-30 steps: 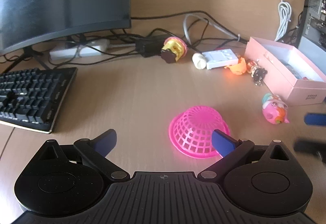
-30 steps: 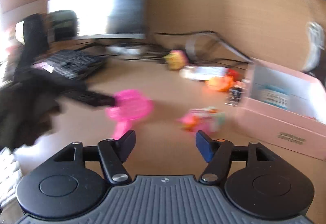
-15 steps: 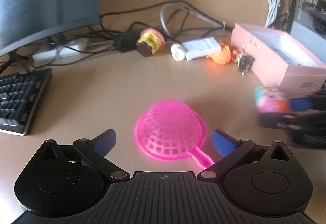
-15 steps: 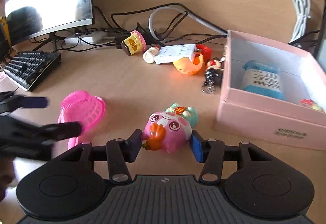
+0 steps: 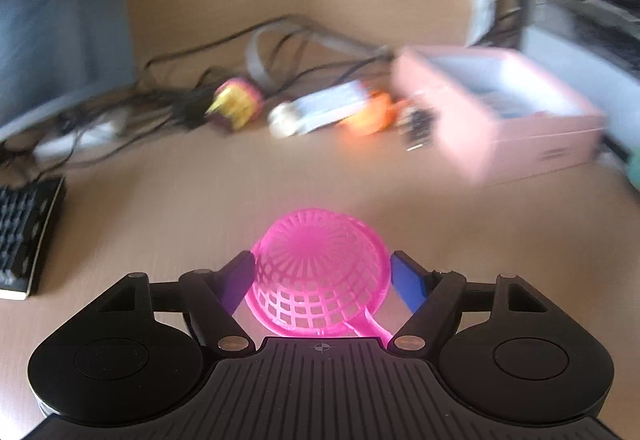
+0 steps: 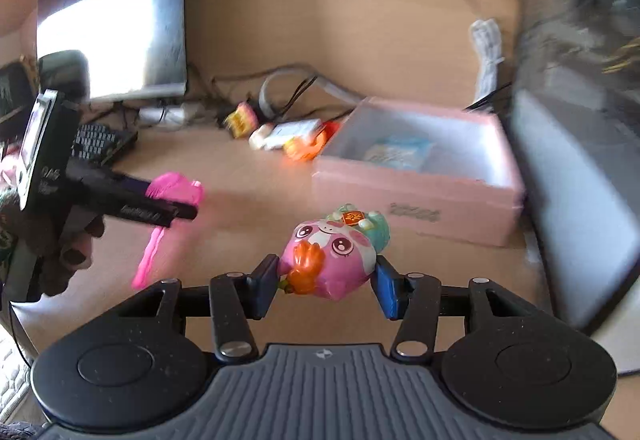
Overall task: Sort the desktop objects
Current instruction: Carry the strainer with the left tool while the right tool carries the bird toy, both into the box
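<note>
The pink strainer (image 5: 320, 272) sits between the fingers of the left gripper (image 5: 324, 276), dome side up and its handle pointing back toward the gripper body; the jaws are closing around it; the left finger (image 5: 236, 280) looks to be against the rim, while the blue pad (image 5: 408, 284) on the right stands just beside the rim, and contact there is too blurred to tell; in the right wrist view the strainer shows off the desk (image 6: 248, 167), between the dark fingers.

The pink toy (image 6: 332, 256), a round cartoon animal with a teal cap and an orange carrot at its front, is clamped between the two pads of the right gripper (image 6: 326, 280), both pads pressing its sides; it hangs above the desk.

Ahead of the right fingers and a little to their right stands the open pink box (image 6: 416, 195), with a pale blue packet inside; left of the box, near the far wall, lie an orange toy (image 6: 304, 147), a white item and a yellow and pink toy (image 6: 240, 119); far left are the keyboard (image 5: 24, 236) and the monitor (image 6: 116, 35).
</note>
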Tool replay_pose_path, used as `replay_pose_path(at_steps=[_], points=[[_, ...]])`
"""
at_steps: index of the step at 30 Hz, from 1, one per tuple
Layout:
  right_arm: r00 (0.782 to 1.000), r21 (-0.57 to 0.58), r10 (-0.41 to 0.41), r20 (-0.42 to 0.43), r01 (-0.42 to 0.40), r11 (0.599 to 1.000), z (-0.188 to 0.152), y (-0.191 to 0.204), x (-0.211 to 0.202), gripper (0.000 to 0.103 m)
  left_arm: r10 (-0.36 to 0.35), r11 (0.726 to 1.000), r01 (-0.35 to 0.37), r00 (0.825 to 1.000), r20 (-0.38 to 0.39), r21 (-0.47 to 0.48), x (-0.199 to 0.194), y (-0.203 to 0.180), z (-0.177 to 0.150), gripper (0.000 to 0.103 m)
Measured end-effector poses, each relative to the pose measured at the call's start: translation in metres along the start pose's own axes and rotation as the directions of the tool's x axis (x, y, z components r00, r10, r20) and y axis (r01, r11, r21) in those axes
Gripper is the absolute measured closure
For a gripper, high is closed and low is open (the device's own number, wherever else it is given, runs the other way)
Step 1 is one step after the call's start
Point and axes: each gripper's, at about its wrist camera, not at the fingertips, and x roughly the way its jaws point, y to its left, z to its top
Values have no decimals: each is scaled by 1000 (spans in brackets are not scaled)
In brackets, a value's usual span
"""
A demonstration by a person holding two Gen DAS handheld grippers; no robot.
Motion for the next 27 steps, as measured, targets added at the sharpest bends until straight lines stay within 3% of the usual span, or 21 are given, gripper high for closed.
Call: replay_pose_path(at_steps=[4,7,13,14,15,18,21,27], points=[[991,5,-86,104,86,996,15,-19,-35,53,-115,993,111,989,95,46,-31,-35,32,24],[979,-11,-126,161,130,992,20,-24,-49,53,-176,983,160,966,189,95,-41,-61,72,24],[981,-10,-106,160,109,994,18,-29,-42,53,-268,961,236,926,266,144,1,-111,150,23],[983,-10,-99,158,102,995,16,-29,-38,53,-285,956,253,921,265,149,16,-119,163,17],[984,-7,-93,154,95,995,16,-29,-33,53,-297,951,264,924,242,158,32,-127,175,6],[987,18,-94,132,92,996,13,-32,-22,53,-273,960,255,946,174,118,63,-132,186,6],[986,15,-99,136,97,995,14,-37,-18,53,-276,959,265,953,128,98,60,-116,168,6],[988,-10,-110,107,112,994,26,-33,-1,53,-198,980,195,978,63,48,30,-61,110,3]])
